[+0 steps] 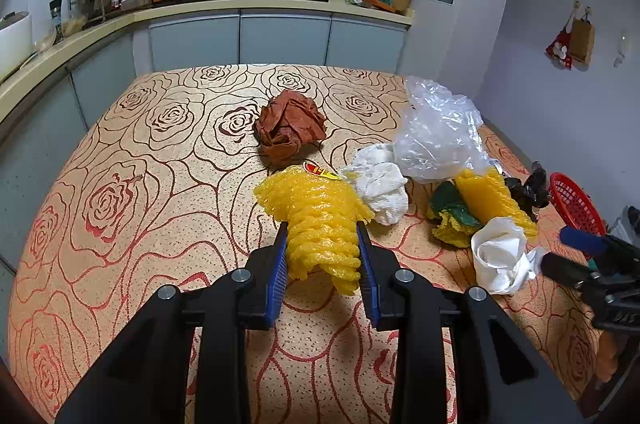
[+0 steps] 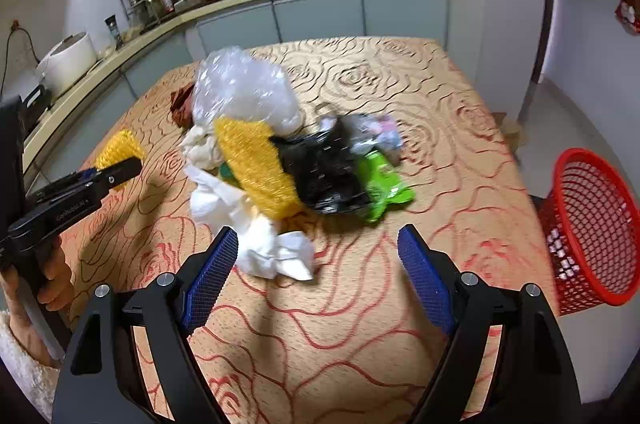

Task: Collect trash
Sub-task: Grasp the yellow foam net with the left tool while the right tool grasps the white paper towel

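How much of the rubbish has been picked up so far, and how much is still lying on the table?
Some small pieces already lie in the red basket. The left gripper grips a yellow foam net; the right gripper is open. A brown paper ball, clear plastic bag, white tissues, black bag and green wrapper remain.

Tablecloth: tan with red and dark rose outlines. On it: yellow foam net, brown crumpled paper, green wrapper. Beside it: red mesh basket.
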`<move>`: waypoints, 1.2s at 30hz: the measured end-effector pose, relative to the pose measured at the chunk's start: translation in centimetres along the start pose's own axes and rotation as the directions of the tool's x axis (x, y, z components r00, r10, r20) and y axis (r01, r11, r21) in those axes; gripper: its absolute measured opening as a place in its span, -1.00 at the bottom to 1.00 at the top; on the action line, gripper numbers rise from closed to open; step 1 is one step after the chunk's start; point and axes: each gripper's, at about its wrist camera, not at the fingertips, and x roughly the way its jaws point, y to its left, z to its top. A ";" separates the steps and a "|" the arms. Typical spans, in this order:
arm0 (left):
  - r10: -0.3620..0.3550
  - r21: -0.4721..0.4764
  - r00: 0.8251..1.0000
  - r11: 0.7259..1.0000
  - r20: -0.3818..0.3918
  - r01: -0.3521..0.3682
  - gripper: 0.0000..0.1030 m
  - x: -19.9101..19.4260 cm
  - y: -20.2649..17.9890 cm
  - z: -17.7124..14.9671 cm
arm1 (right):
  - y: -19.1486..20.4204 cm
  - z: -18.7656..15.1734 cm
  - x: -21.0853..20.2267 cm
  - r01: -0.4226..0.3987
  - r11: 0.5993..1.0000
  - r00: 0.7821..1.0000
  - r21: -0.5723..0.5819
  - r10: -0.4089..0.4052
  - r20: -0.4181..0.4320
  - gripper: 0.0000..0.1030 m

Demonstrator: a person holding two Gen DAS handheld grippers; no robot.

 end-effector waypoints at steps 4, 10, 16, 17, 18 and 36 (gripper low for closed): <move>-0.003 0.001 1.000 1.000 -0.003 0.003 -0.42 0.1 0.1 -0.3 | 1.0 0.1 1.3 -0.030 1.000 0.999 -0.009 0.030 -0.024 0.54; -0.008 -0.013 1.000 1.000 -0.002 0.008 -0.42 0.1 0.5 -0.3 | 2.6 0.2 3.0 -0.038 0.998 0.998 -0.052 0.035 -0.058 0.29; 0.000 -0.020 1.000 1.000 0.000 0.000 -0.42 0.1 0.8 -0.3 | 3.3 -0.4 3.2 -0.067 0.995 0.995 -0.073 0.062 -0.075 -0.20; 0.002 -0.020 1.000 1.000 0.000 -0.002 -0.42 0.2 0.9 -0.3 | 3.4 -0.4 3.0 -0.067 0.995 0.995 -0.078 0.062 -0.073 -0.29; 0.002 -0.020 1.000 1.000 0.000 -0.002 -0.42 0.2 0.9 -0.3 | 3.5 -0.5 2.9 -0.066 0.994 0.996 -0.083 0.061 -0.072 -0.36; 0.051 0.047 0.993 0.997 0.109 -0.056 -0.42 -3.5 -2.0 1.4 | 1.8 0.5 -4.5 -0.086 0.996 0.992 -0.036 0.088 0.086 -0.42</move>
